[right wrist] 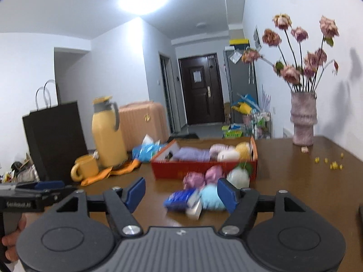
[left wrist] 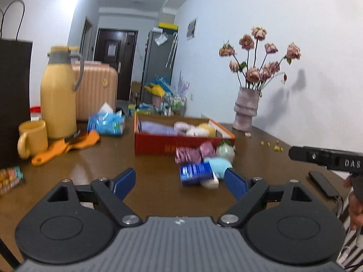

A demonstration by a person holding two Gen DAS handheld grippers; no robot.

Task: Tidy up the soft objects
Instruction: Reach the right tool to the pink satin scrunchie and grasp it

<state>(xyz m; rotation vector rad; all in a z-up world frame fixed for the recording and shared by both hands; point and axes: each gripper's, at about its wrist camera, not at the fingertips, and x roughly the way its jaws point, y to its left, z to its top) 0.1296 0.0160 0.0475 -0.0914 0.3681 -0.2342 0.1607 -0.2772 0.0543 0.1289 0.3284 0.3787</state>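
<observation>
A red box (left wrist: pixel 181 146) (right wrist: pixel 192 170) on the brown table holds a lavender cloth (left wrist: pixel 156 128) and pale plush pieces. Before its front wall lie pink fabric rolls (left wrist: pixel 192 154) (right wrist: pixel 204 176), a white-green plush (left wrist: pixel 224 151), a light blue plush (left wrist: pixel 219 165) (right wrist: pixel 211 196) and a blue packet (left wrist: pixel 196 173) (right wrist: pixel 179 198). My left gripper (left wrist: pixel 180 182) is open and empty, short of this pile. My right gripper (right wrist: pixel 181 192) is open too, nothing between its pads; the light blue plush sits just past its right finger.
A yellow thermos (left wrist: pixel 59 97), mug (left wrist: pixel 31 139), orange cloth (left wrist: pixel 65 146) and blue tissue pack (left wrist: pixel 106 123) stand left of the box. A black bag (left wrist: pixel 13 102) is far left. A vase of flowers (left wrist: pixel 246 111) stands at the back right, a black flat device (left wrist: pixel 322 183) near the right edge.
</observation>
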